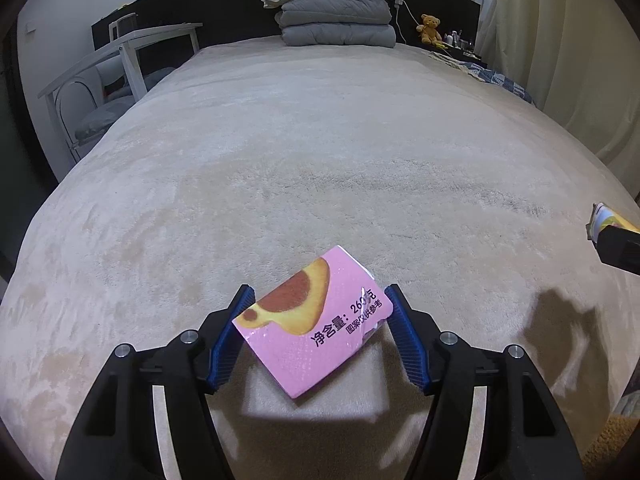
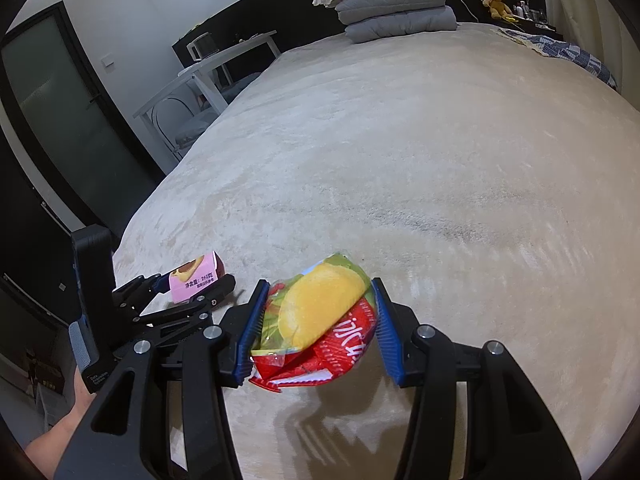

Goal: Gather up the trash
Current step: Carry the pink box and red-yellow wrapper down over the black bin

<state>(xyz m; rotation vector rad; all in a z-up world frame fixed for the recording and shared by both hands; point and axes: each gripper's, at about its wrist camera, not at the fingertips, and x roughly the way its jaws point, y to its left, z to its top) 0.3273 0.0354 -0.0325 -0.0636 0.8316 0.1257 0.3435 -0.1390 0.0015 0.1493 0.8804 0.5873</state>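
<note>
Snack box (image 1: 312,320) above bed (image 1: 320,152), left of chip bag (image 2: 320,320); folded bedding (image 1: 336,16) at far end.

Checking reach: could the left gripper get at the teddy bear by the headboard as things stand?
Probably not. The left gripper is shut on the pink box at the bed's near end; the teddy bear sits beyond its far end.
</note>
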